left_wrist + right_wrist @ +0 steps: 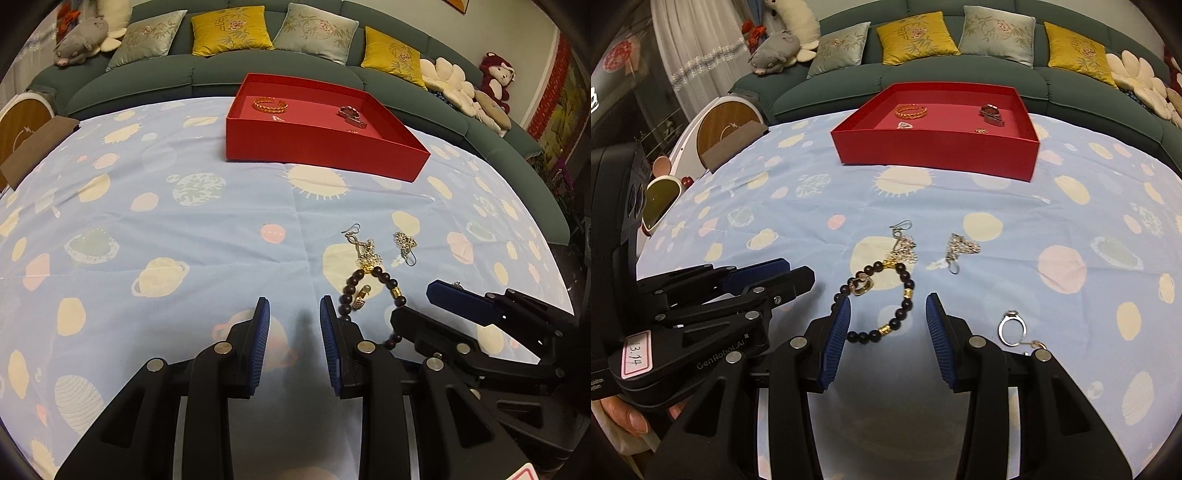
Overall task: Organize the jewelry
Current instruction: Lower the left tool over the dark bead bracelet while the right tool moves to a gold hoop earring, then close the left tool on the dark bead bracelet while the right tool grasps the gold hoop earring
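Jewelry pickup being lined up over the blue planet-print table (997,206).
Fingers of both the right gripper (886,325) and left gripper (294,325) are held apart, empty; the dark wooden bead bracelet (905,295) must be straddled, then carried to the red cardboard tray (938,155).

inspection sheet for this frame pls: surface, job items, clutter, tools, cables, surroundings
Surface: table under a blue planet-print cloth.
Job's things: open red box at the far side, holding a gold bangle and a few small pieces. On the cloth: dark bead bracelet, gold ring inside its loop, two silver earrings, silver ring.
Clutter: sunglasses at the left edge.
Tools: left tool open, empty; right tool open, straddling the bracelet's near part, not gripping.
Cables: nothing seen.
Surroundings: green sofa with cushions, plush toys.
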`<action>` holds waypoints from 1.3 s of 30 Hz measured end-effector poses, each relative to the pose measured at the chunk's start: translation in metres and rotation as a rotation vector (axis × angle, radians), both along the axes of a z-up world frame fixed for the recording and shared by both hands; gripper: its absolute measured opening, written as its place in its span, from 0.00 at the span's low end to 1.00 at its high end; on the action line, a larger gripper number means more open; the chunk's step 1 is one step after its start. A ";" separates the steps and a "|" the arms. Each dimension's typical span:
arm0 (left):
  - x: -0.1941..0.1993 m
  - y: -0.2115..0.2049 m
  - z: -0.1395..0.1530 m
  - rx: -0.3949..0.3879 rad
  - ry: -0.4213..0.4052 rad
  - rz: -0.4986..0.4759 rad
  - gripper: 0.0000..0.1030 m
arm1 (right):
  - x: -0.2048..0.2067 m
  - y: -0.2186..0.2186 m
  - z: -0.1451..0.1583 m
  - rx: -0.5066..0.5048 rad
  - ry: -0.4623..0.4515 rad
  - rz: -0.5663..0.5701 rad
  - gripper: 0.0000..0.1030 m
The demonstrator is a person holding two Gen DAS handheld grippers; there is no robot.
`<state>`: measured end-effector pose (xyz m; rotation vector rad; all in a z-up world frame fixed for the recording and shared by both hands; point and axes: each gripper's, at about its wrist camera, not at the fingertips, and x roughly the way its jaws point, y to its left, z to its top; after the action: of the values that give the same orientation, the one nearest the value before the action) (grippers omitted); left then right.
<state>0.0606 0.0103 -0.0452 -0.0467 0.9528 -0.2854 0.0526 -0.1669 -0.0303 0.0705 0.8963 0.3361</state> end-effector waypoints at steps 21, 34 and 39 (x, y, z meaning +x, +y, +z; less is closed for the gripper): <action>0.000 0.014 0.008 -0.091 0.026 -0.011 0.26 | 0.021 0.017 -0.011 -0.001 0.002 0.022 0.13; 0.009 -0.044 -0.015 -0.081 0.065 -0.114 0.27 | -0.004 -0.069 0.017 0.058 -0.029 -0.159 0.13; 0.007 -0.047 -0.017 -0.058 0.049 -0.132 0.06 | -0.007 -0.072 0.019 0.057 -0.039 -0.158 0.13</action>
<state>0.0674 -0.0364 -0.0626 -0.0443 0.9974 -0.4354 0.0457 -0.2386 -0.0116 0.1861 0.8370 0.2153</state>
